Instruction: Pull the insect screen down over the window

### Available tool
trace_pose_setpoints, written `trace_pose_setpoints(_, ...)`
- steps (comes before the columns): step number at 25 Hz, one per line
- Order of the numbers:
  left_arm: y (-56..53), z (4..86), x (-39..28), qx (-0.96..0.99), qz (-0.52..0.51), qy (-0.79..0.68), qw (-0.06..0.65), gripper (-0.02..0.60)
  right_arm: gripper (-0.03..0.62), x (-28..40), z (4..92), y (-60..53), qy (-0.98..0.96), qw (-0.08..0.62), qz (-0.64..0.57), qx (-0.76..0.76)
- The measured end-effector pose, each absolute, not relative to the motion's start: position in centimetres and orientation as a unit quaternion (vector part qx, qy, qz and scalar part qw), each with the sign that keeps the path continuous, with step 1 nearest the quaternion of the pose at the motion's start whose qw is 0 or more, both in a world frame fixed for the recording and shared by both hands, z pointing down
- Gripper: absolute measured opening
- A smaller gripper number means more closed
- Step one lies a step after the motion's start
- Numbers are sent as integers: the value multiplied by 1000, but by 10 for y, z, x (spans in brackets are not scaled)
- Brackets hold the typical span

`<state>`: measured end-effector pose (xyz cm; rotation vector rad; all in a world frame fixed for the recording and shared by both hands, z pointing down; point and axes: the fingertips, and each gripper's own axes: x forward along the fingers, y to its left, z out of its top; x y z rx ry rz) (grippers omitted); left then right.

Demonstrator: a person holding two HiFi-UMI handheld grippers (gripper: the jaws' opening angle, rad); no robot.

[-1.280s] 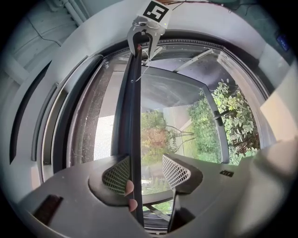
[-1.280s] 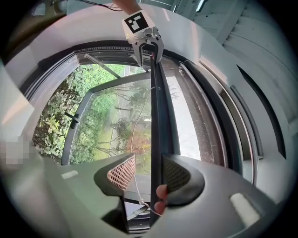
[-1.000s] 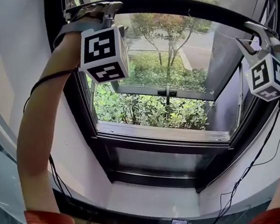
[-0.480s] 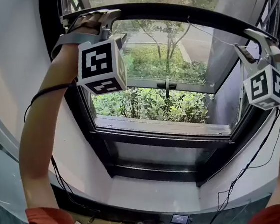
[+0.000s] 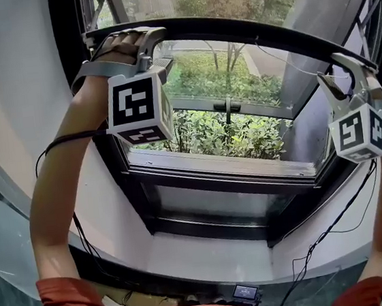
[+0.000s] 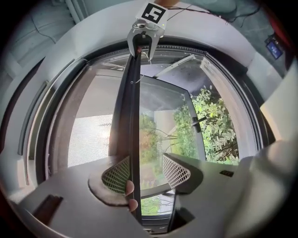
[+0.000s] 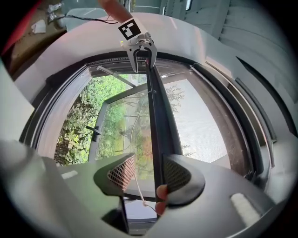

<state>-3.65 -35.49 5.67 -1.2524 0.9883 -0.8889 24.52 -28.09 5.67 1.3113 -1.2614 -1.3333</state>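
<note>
Closest, left gripper (image 6: 146, 169): jaws spread, black metal pull bar of the insect screen (image 6: 128, 116) between them, against one pad.
Right gripper (image 7: 149, 174): jaws likewise apart around the bar's other end.
Bar: high across the dark-framed window (image 5: 210, 198).
Beyond: green shrubs (image 5: 210, 136).

Left gripper (image 5: 145, 37), right gripper (image 5: 344, 70) up at opposite ends of dark screen bar (image 5: 246, 34); open window (image 5: 215, 170) below
</note>
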Motion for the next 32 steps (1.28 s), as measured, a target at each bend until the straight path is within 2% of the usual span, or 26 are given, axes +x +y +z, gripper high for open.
trace_pose_setpoints(11, -353, 107, -37, -561, -399, 407, 600, 222, 216, 243, 107, -279, -537, 436, -507, 514)
trace_pose_setpoints(32, -345, 212, -38, -602, -435, 366, 561, 221, 216, 239, 211, -272, -610, 436, -439, 496)
